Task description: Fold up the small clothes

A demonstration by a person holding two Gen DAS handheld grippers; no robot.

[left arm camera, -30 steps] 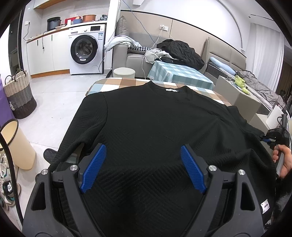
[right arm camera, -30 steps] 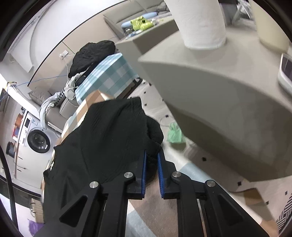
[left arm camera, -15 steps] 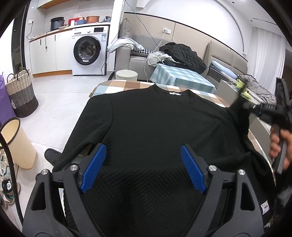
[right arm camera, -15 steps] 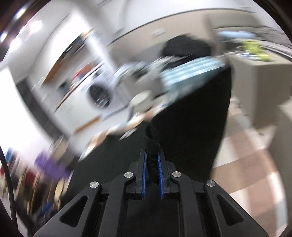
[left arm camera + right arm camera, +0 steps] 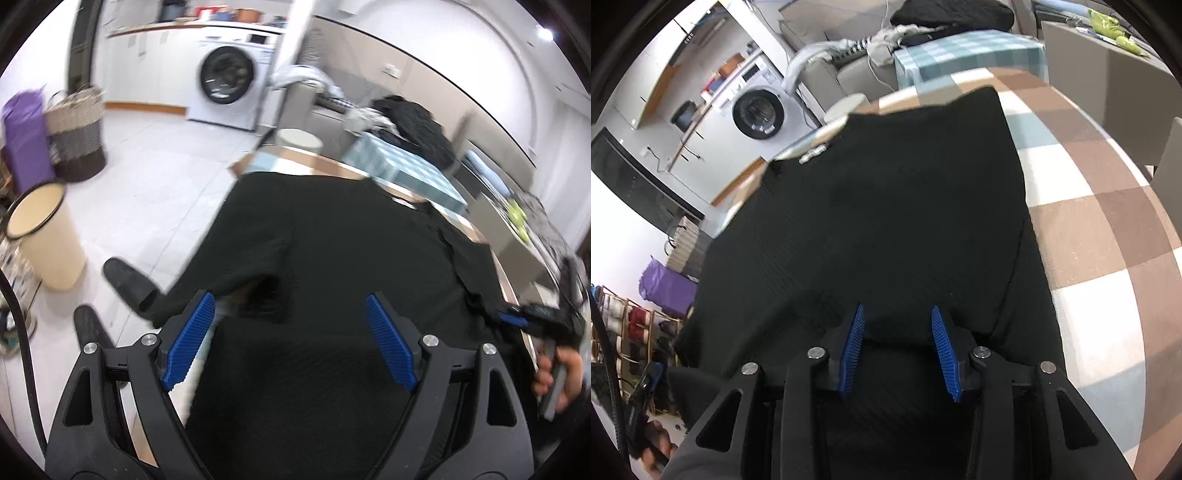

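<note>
A black textured sweater (image 5: 351, 258) lies flat on the checkered table, collar at the far end. Its right sleeve is folded in over the body, seen in the right wrist view (image 5: 886, 206). Its left sleeve (image 5: 221, 266) hangs off the table's left edge. My left gripper (image 5: 288, 343) is open and empty above the sweater's lower left part. My right gripper (image 5: 899, 350) is open and empty just above the folded sleeve; it also shows at the right edge of the left wrist view (image 5: 517, 317).
The table's brown, white and blue checkered cloth (image 5: 1100, 229) is bare to the right of the sweater. A cream bin (image 5: 44, 240), a woven basket (image 5: 77, 136) and black slippers (image 5: 125, 284) stand on the floor at left. A washing machine (image 5: 229, 88) and sofa are behind.
My right gripper carried the right sleeve up and inward over the sweater's body, then opened and let it go. My left gripper stayed open and swung toward the left sleeve.
</note>
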